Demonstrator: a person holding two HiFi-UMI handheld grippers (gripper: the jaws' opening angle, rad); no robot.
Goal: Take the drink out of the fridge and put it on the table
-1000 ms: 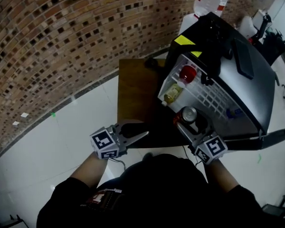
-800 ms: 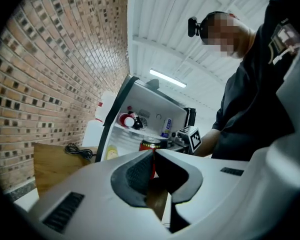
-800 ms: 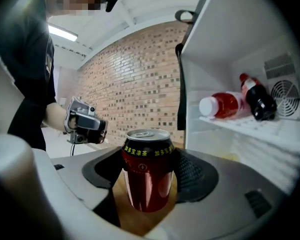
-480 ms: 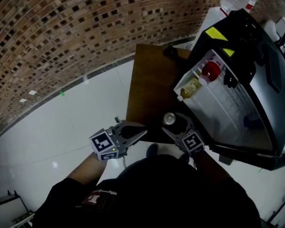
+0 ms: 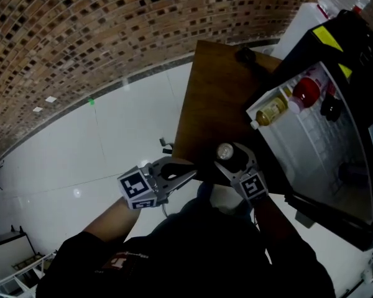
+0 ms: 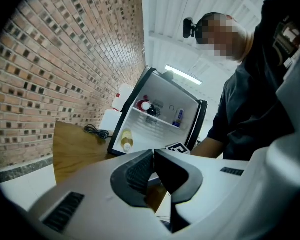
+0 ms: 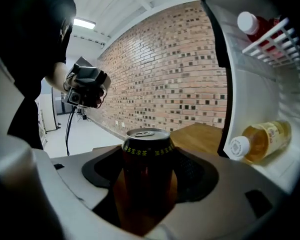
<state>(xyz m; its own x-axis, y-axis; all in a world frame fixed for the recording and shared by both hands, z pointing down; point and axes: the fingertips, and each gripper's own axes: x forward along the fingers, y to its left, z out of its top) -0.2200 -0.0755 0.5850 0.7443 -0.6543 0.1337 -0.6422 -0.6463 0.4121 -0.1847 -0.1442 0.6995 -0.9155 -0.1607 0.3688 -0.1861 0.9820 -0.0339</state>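
Note:
A dark drink can (image 7: 146,179) with a silver top (image 5: 224,151) stands upright between the jaws of my right gripper (image 5: 231,160), which is shut on it. The can hangs over the near edge of the brown wooden table (image 5: 217,98), just left of the open fridge door (image 5: 323,148). My left gripper (image 5: 185,177) is shut with nothing in it, its pads (image 6: 140,170) pressed together, and it sits left of the table's near corner. The table (image 6: 75,146) and the open fridge (image 6: 160,116) lie ahead of it.
The fridge door shelf holds a yellow bottle (image 5: 272,112), also seen as the yellow bottle (image 7: 260,139), and a red-capped bottle (image 5: 306,92). A black cable (image 5: 247,56) lies at the table's far end. A brick wall (image 5: 99,36) runs behind over white floor (image 5: 81,160).
My right gripper has carried the can out of the fridge door and left to the table's near edge. My left gripper's jaws have gone from open to shut.

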